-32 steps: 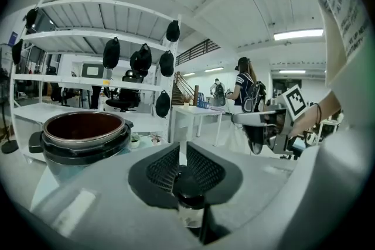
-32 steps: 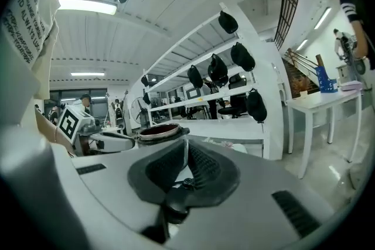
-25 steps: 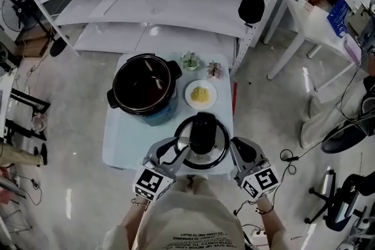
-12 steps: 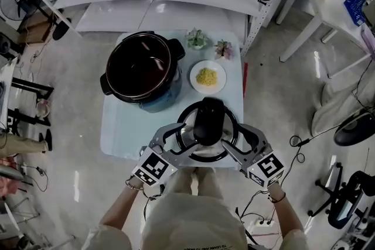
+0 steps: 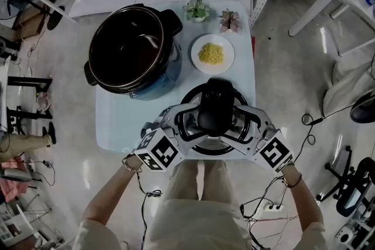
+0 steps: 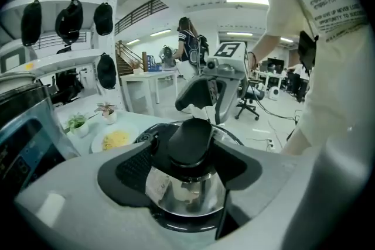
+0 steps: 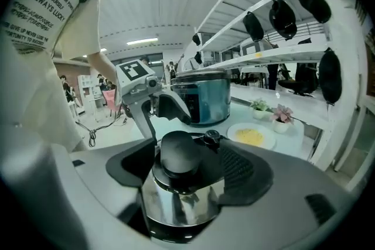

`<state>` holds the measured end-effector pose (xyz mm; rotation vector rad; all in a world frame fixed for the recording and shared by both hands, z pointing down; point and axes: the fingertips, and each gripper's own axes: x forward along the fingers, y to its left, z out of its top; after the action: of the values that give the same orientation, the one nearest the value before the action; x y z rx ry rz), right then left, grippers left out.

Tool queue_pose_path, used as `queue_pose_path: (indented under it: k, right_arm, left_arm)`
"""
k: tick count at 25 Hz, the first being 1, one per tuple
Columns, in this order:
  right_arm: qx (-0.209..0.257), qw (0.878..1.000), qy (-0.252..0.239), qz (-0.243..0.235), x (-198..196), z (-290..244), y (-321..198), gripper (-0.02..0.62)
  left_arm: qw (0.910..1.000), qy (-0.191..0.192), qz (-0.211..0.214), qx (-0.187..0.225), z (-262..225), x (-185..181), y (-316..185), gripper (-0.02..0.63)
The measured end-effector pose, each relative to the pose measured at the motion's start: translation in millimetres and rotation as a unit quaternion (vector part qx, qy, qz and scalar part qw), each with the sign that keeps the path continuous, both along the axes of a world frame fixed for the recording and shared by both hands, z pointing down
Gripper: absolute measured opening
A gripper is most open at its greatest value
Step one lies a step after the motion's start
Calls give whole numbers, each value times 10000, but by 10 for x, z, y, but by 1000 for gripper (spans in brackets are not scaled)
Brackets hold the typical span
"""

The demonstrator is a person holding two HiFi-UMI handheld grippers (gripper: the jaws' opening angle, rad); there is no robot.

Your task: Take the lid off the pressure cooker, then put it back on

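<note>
the lid (image 5: 215,117) lies flat on the table (image 5: 120,120), just beside the open pressure cooker (image 5: 132,47), off its near right side toward the person. the plate of yellow food (image 5: 212,54) sits to the cooker's right. the left gripper (image 5: 179,124) and right gripper (image 5: 253,126) flank the lid. their jaws have just been opening and now stand spread wide, with the lid's steel dome and black knob between them, unpinched.

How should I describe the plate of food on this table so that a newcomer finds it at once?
Find the pale blue table and on it the large open dark pressure cooker. Right of the cooker, between two small potted plants and the round metal lid with a black knob, lies a round white plate. It alone holds yellow food.
</note>
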<state>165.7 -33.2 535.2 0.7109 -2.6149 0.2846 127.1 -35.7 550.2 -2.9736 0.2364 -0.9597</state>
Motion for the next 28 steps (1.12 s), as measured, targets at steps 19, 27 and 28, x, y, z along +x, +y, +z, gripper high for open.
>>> queue_pose_path:
  k: [19, 27, 28]
  right_arm:
    - [106, 9932, 471, -1064, -210, 356, -6, 328]
    - [33, 9895, 408, -1388, -259, 371, 33, 305]
    - [26, 9892, 421, -1404, -258, 372, 36, 280]
  left_arm:
    - [9920, -276, 1214, 192, 282, 235, 56, 313]
    - [9891, -300, 1435, 129, 296, 248, 79, 298]
    - [9888, -297, 1456, 111, 298, 248, 82, 296]
